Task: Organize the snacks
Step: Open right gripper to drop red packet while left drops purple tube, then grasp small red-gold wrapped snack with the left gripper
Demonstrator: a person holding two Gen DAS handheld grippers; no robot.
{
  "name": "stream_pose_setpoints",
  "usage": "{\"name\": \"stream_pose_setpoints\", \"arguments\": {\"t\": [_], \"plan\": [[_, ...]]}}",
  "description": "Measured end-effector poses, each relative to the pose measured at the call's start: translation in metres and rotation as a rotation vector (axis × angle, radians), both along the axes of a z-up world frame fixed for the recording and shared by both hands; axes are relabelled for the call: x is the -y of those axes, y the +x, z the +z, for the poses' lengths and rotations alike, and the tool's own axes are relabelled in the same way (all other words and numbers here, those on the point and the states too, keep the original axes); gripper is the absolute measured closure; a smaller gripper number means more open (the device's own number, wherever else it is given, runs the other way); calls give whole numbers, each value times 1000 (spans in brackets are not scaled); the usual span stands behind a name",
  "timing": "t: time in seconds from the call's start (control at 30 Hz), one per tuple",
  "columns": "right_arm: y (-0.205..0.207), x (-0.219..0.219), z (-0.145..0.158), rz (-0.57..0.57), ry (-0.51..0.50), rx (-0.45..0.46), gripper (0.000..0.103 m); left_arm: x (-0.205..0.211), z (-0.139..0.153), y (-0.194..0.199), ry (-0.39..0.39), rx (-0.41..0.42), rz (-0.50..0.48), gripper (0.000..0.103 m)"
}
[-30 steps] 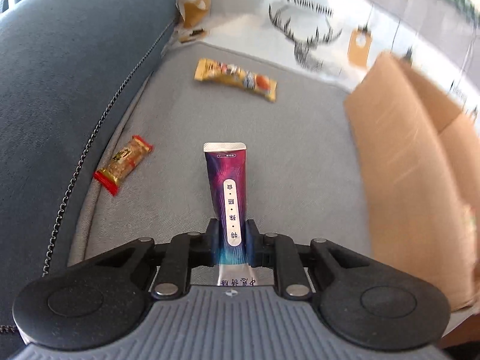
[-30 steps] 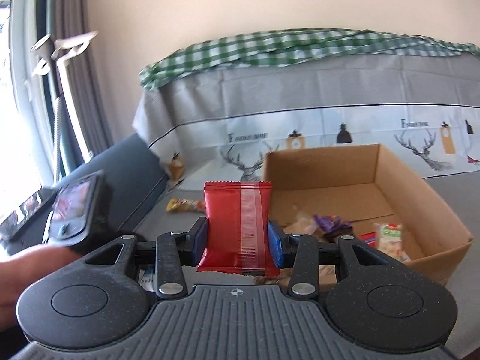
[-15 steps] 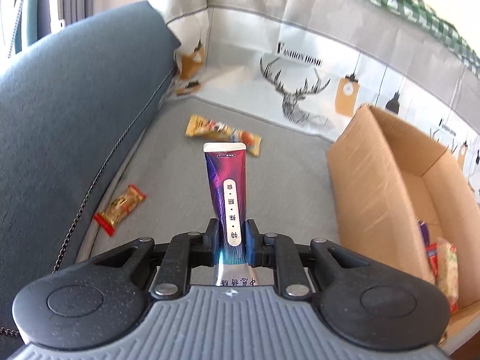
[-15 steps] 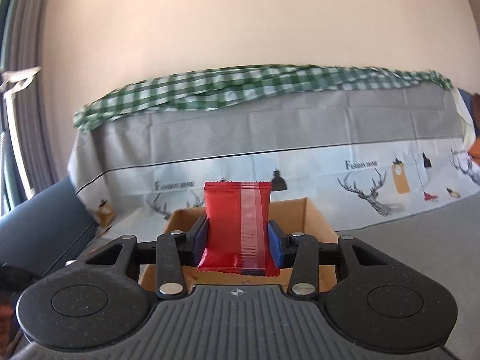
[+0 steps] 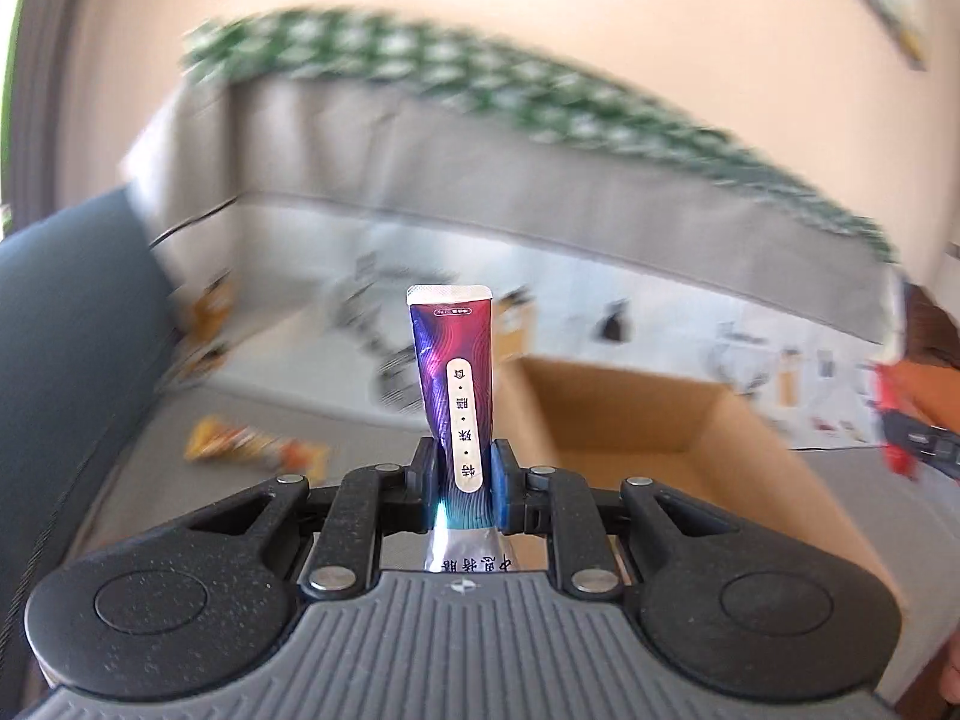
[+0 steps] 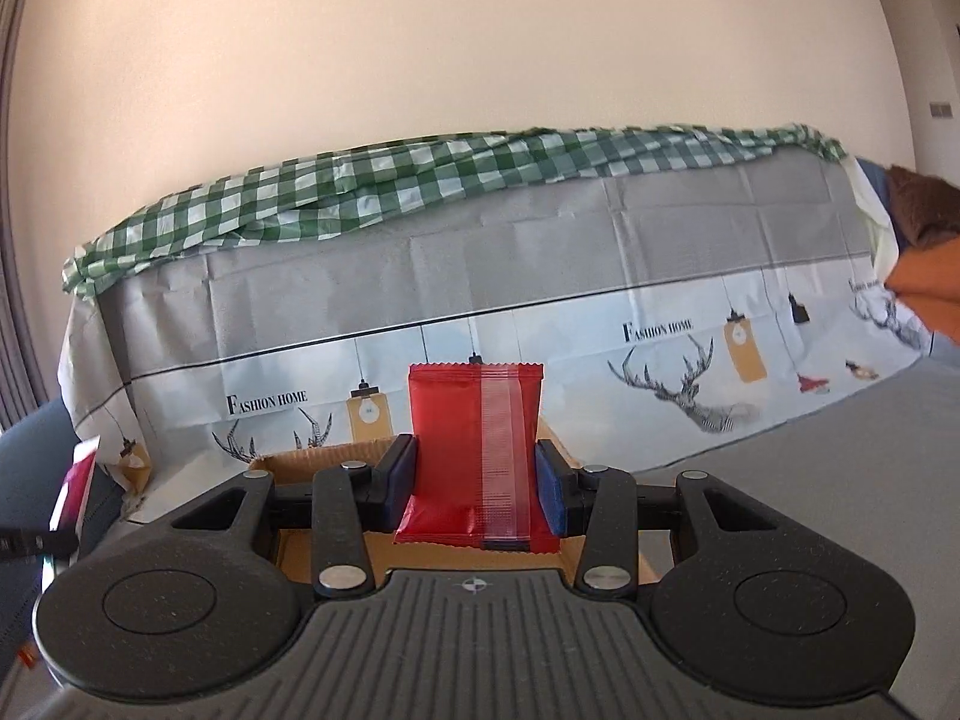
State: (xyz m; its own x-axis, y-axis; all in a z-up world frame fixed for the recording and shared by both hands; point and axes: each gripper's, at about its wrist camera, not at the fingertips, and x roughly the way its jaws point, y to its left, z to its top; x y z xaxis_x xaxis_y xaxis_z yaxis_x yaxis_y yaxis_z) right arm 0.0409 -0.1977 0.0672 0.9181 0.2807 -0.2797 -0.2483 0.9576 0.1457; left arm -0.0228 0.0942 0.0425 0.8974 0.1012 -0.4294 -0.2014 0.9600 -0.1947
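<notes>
My left gripper (image 5: 461, 483) is shut on a purple stick sachet (image 5: 453, 372) that stands upright between the pads, held in the air to the left of the open cardboard box (image 5: 636, 420). My right gripper (image 6: 474, 495) is shut on a red snack packet (image 6: 474, 450), held up over the box, whose rim (image 6: 324, 455) shows just behind the fingers. A yellow snack wrapper (image 5: 255, 447) lies on the grey sofa seat left of the box. The box's contents are hidden in both views.
The blue sofa arm (image 5: 66, 348) rises on the left. A deer-print cover (image 6: 660, 348) with a green checked cloth (image 6: 384, 180) drapes the sofa back. An orange cushion (image 6: 930, 294) sits far right. The right gripper's edge (image 5: 912, 438) shows at the far right of the left view.
My left gripper has lifted and tilted up with the sachet, so the box now lies ahead and the small red-ended snack has left view. My right gripper has risen and moved over the box.
</notes>
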Motion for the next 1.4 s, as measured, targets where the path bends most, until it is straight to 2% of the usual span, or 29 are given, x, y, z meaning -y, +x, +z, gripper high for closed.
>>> {"name": "stream_pose_setpoints", "arguments": {"t": [0.1, 0.23, 0.3, 0.33, 0.37, 0.4, 0.43, 0.6, 0.83, 0.9, 0.97, 1.07, 1.13, 1.2, 1.23, 1.3, 1.4], "plan": [[2, 2, 1, 1, -39, 19, 59, 30, 4, 3, 24, 63, -112, 84], [4, 6, 0, -11, -67, 19, 59, 65, 2, 11, 9, 92, -240, 82], [4, 7, 0, -13, -79, 16, 56, 77, -2, 19, -36, 76, -315, 75], [5, 6, -1, -11, -89, 8, 49, 82, -3, 21, -48, 76, -323, 70], [6, 4, -2, -4, -105, -6, 44, 85, -5, 21, -47, 80, -311, 61], [6, 1, -3, -5, -122, -7, 38, 87, -6, 23, -44, 82, -299, 59], [5, 0, -2, -9, -136, 4, 36, 86, -7, 27, -50, 78, -292, 59], [1, -6, -1, 3, -170, 18, 33, 66, -12, 38, -81, 26, -213, 59], [1, -26, 0, 20, -174, 7, 33, 20, -9, 18, -39, -27, -80, 61], [-1, -36, 1, 34, -178, 11, 33, 1, -10, 12, -43, -65, -41, 73], [-4, -47, 1, 51, -171, 13, 33, -21, -10, 10, -16, -122, -13, 79], [-9, -65, 3, 82, -146, 15, 34, -61, -18, 7, 117, -212, 50, 79], [-14, -78, 4, 107, -132, 17, 34, -93, -31, 3, 166, -302, 136, 79], [-18, -92, 4, 134, -115, 20, 34, -127, -51, 1, 99, -421, 237, 79], [-20, -99, 4, 149, -104, 18, 34, -138, -61, 1, 91, -477, 265, 79], [-22, -114, 3, 179, -90, 6, 34, -147, -79, 6, 164, -583, 282, 78], [-26, -137, 1, 230, -71, -10, 34, -150, -97, 12, 265, -675, 268, 75]]}}
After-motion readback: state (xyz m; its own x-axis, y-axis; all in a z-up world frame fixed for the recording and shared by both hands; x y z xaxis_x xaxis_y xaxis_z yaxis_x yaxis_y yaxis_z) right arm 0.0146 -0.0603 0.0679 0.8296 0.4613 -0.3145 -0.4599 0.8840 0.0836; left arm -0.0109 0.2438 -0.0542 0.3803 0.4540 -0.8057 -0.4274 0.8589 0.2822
